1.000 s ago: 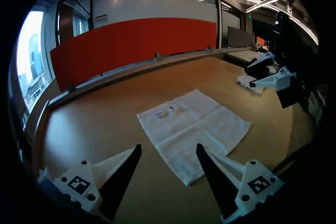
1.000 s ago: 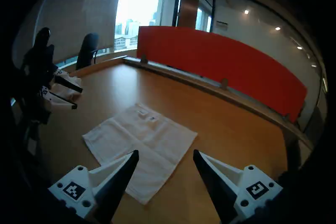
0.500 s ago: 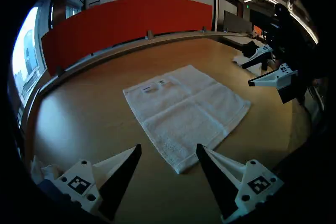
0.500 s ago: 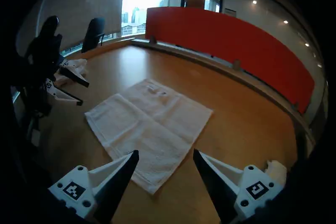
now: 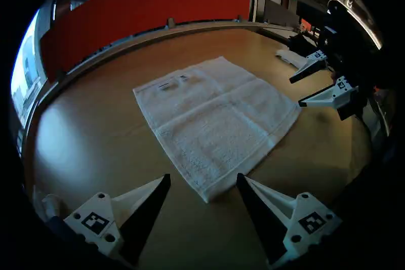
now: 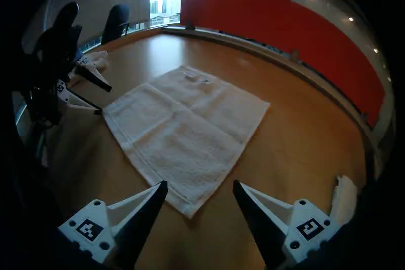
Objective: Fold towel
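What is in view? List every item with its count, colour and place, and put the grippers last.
towel: one, white, spread flat mid-table, tag side far
table: one, brown wood, under everything
partition: one, red, along the table's far edge
smaller cloths: two, white, one near each end of the table
office chair: one clearly seen, dark, by the window
left gripper: one, white with black fingers, open, above the towel's near corner
right gripper: one, same colours, open, above the opposite corner
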The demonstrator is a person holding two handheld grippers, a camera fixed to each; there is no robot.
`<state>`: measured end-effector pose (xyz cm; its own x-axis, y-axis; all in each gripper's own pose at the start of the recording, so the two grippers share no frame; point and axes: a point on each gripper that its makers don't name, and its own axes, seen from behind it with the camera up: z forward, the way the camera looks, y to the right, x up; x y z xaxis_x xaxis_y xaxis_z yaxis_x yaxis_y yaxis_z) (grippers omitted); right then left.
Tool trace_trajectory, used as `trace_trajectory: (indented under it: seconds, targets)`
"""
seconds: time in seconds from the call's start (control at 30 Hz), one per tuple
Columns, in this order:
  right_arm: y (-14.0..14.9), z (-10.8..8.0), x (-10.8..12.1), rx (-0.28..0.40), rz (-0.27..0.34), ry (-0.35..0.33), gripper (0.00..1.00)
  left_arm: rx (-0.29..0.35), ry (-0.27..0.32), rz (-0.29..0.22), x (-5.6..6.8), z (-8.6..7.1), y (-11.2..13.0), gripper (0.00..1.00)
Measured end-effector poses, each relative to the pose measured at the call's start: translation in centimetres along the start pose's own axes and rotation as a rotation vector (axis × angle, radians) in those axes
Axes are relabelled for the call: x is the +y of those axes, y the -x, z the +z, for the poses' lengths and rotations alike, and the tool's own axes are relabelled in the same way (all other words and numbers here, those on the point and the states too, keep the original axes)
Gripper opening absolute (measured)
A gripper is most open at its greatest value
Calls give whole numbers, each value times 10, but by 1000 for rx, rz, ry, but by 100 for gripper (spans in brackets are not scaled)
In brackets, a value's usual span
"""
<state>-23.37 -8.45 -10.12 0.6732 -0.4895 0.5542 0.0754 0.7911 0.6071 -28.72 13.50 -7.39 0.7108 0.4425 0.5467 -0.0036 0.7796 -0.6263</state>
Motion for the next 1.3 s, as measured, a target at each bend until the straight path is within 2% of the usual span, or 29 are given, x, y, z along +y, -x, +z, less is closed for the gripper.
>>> trace_trajectory:
  seconds: [0.5, 0.77, 1.17, 1.3]
  targets:
    - [24, 6, -7, -64, -11, -54, 95, -68, 26, 18, 12, 13, 16, 97]
    - [28, 6, -9, -81, -12, -64, 87, -81, 22, 35, 15, 15, 20, 96]
    - [31, 8, -10, -84, -3, -70, 72, -95, 1, 17, 15, 15, 21, 86]
    - [31, 8, -11, -87, -10, -75, 64, -99, -4, 11, 14, 14, 20, 78]
